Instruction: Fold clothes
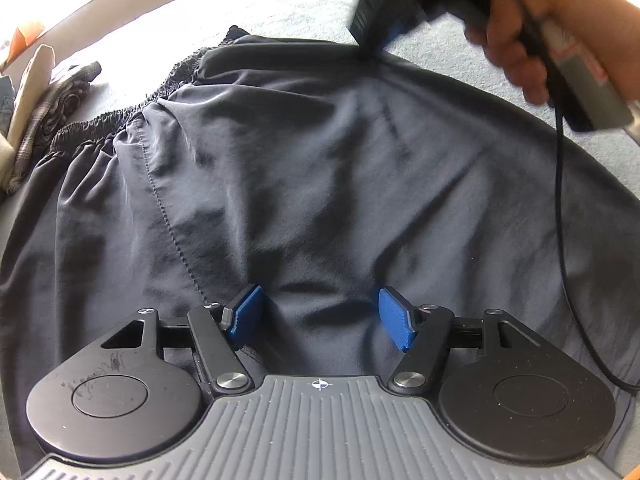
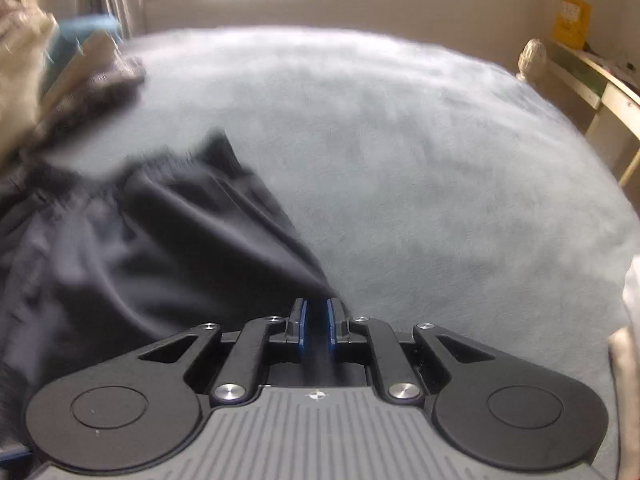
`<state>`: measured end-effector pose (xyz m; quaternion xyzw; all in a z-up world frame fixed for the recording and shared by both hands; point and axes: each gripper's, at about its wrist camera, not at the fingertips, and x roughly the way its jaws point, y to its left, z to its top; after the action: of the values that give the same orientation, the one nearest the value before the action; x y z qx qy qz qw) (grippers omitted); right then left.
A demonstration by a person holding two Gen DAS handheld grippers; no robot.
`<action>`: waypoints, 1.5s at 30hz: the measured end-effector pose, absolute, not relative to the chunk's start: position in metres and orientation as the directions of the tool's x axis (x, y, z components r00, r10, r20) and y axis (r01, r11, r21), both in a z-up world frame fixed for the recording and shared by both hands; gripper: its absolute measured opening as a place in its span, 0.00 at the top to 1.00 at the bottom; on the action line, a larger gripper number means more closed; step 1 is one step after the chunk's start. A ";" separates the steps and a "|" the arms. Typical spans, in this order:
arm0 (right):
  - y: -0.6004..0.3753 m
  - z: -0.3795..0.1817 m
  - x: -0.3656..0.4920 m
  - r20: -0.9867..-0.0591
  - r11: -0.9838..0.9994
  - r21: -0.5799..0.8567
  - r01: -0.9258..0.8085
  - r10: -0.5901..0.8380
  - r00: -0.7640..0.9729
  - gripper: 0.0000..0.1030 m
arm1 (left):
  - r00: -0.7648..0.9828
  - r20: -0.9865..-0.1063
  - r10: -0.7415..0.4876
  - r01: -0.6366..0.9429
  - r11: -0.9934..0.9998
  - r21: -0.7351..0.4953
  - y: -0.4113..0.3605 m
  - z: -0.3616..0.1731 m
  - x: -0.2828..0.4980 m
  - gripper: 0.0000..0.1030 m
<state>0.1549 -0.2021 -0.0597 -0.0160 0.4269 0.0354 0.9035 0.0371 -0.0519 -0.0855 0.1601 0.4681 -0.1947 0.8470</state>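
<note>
One pair of dark shorts [image 1: 320, 152] spread on my one grey bed cover [image 2: 420, 152]. Two grippers: my left gripper [image 1: 320, 314], two blue pads apart; my right gripper [image 2: 316, 322], two pads pinched on the shorts' edge. One heap of other clothes [image 1: 44, 108] left of the shorts, count unclear. One yellow bag [image 2: 570, 20] right of the bed.

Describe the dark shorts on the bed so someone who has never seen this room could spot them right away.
Start at the big bed with the pale grey fleecy cover. Spread across its near side lie the dark shorts, with a gathered elastic waistband toward the clothes pile. Unlike that heap of plaid and beige, they are plain, smooth and charcoal; the right tongs pinch one corner, and the open left tongs are over them.
</note>
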 end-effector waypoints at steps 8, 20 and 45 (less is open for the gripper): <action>-0.186 -0.069 0.183 -0.805 0.984 0.111 -0.138 0.171 0.569 0.90 | 0.483 -0.855 -0.189 0.485 0.870 0.082 -0.052 -0.089 0.037 0.34; -0.153 -0.059 0.214 -0.809 0.951 0.149 -0.273 0.275 0.519 0.89 | 0.462 -0.861 -0.212 0.491 0.870 0.049 -0.047 -0.089 0.039 0.30; -0.193 -0.023 0.236 -0.676 0.971 0.240 -0.008 0.172 0.717 0.80 | 0.461 -0.856 -0.235 0.490 0.872 0.025 -0.038 -0.083 0.035 0.25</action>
<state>0.2358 -0.1930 -0.0230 0.1104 0.3731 0.0489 0.9199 0.0348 -0.0383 -0.0826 0.1348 0.4725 -0.2146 0.8441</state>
